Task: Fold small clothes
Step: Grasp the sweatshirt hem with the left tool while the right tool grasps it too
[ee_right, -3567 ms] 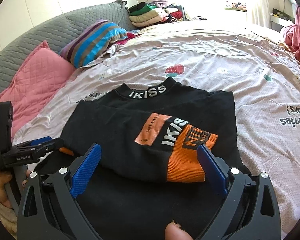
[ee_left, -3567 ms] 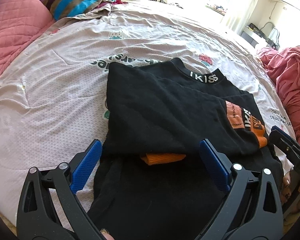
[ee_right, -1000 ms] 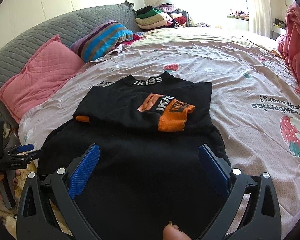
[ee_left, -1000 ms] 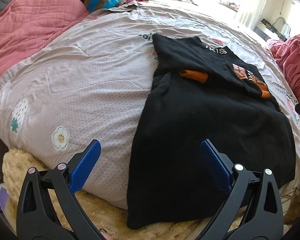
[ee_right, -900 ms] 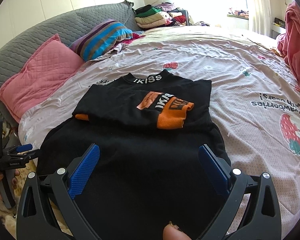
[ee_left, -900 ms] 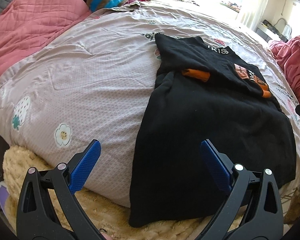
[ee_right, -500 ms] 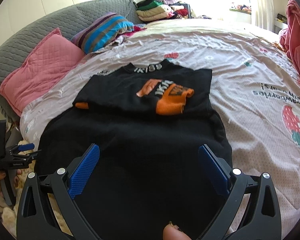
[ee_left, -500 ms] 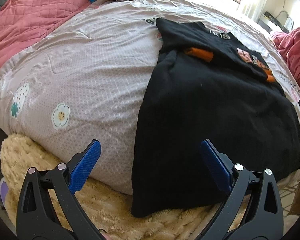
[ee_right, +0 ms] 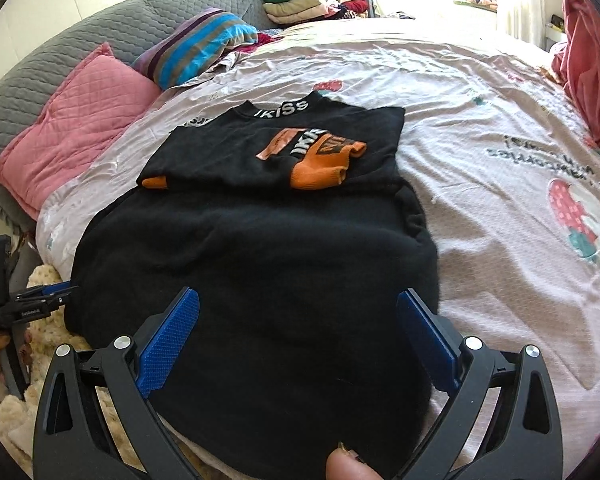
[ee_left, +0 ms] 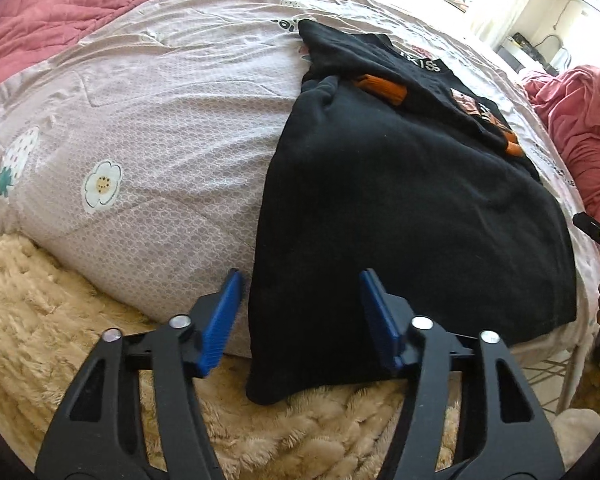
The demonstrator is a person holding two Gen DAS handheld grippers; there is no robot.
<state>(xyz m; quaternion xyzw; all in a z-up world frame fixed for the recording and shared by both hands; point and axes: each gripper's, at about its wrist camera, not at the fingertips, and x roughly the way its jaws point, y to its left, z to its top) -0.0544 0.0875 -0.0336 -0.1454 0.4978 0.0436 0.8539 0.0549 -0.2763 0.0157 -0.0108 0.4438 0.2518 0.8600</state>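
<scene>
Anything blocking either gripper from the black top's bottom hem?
Nothing visible. The left gripper, jaws closing, straddles the black top at its hem corner; the right gripper hovers open over the hem with bare fabric below.

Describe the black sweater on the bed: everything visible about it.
The black sweater looks like soft knit, with a collar band lettered IKISS and orange ribbed cuffs. Both sleeves are folded across the chest, and one carries an orange and white printed patch. It lies flat on the floral bedsheet, collar away from the person, its hem hanging over the bed's near edge above a cream fluffy blanket. The left tongs are closing around its hem corner, pads apparently not yet pressing.
</scene>
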